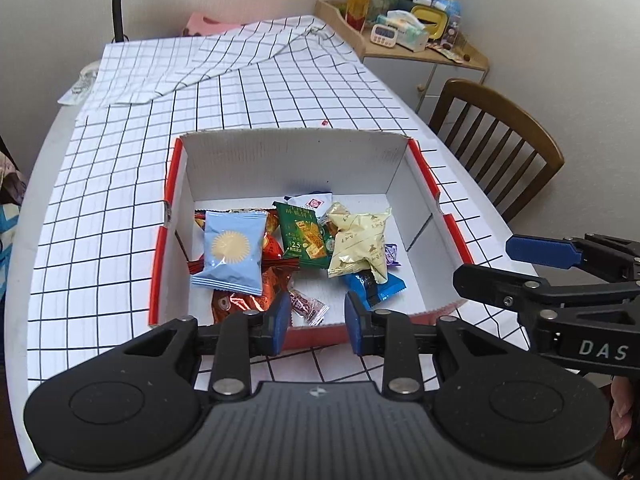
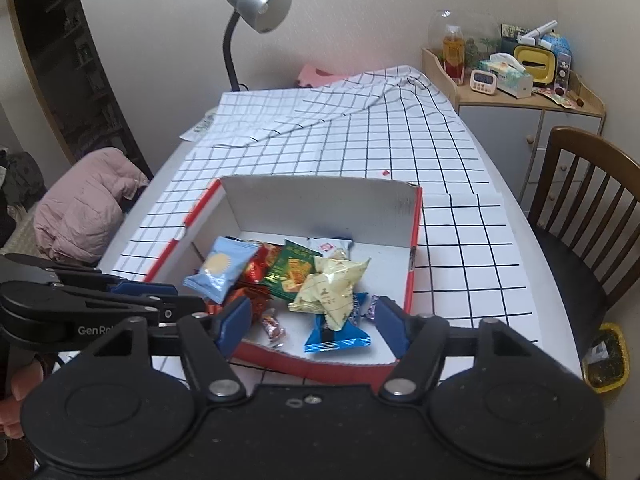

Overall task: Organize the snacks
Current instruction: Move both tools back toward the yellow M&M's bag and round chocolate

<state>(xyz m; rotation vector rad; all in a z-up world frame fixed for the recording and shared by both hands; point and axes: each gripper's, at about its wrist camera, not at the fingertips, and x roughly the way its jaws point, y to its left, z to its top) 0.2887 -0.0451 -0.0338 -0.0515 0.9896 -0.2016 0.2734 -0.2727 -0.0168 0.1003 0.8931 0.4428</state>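
Note:
A red-and-white cardboard box (image 1: 288, 164) (image 2: 320, 200) sits open on the checked tablecloth. Inside lie several snacks: a light blue packet (image 1: 232, 252) (image 2: 218, 268), a green packet (image 1: 302, 236) (image 2: 290, 272), a cream packet (image 1: 358, 244) (image 2: 330, 290), a blue packet (image 1: 386, 286) (image 2: 340, 338), orange-red wrappers (image 1: 248, 300) and a small candy (image 1: 308, 306) (image 2: 274, 330). My left gripper (image 1: 316, 320) hovers over the box's near edge, open and empty. My right gripper (image 2: 314, 320) stands open wider over the near right part, nothing between its pads. Each gripper shows in the other's view: the right (image 1: 540, 264), the left (image 2: 160, 300).
A folded checked cloth (image 1: 224, 56) (image 2: 344, 104) lies at the table's far end beside a desk lamp (image 2: 256, 12). A wooden chair (image 1: 500, 136) (image 2: 592, 208) stands at the right, a cluttered cabinet (image 2: 516, 92) behind it. A pink jacket (image 2: 84, 208) lies left; a yellow bin (image 2: 606, 360) sits on the floor.

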